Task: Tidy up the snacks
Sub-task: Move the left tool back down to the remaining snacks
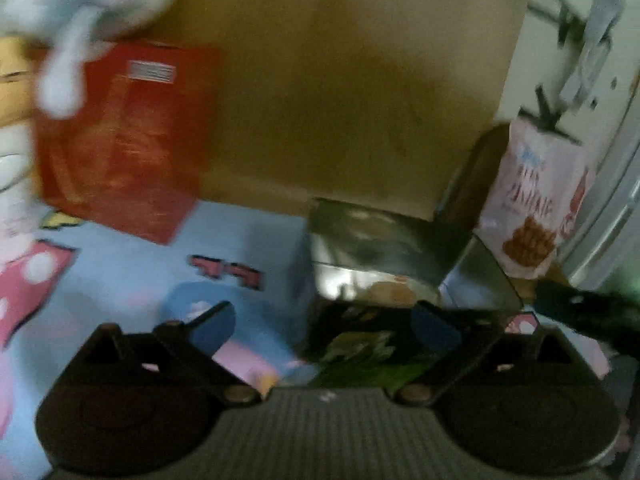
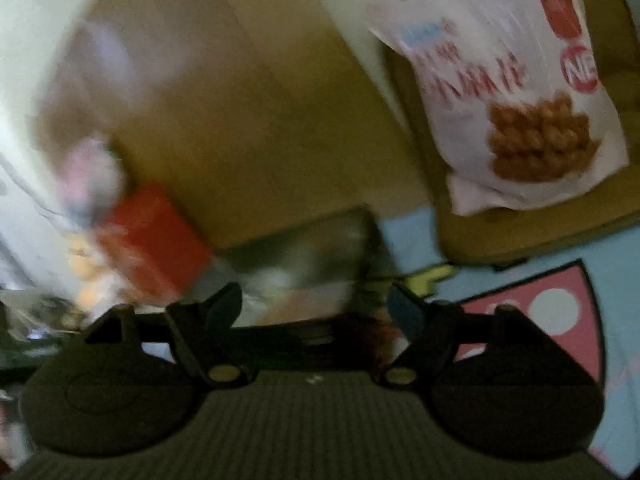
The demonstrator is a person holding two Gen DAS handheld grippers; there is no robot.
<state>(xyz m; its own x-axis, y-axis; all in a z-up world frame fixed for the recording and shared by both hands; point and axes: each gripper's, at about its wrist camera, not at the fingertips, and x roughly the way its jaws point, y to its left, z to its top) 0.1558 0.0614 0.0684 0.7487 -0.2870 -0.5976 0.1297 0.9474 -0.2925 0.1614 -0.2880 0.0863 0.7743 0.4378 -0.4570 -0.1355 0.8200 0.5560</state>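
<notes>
White snack bag [image 2: 516, 96] — "NE" badge [image 2: 579, 69]

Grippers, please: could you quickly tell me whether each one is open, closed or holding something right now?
Left gripper: open, holding nothing.
Right gripper: open, holding nothing.

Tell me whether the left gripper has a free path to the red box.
Probably yes. The left gripper is open and holds nothing, and the red box stands upright ahead and to its left on the blue mat, with only bare mat between. A white plush toy overhangs its top.
</notes>
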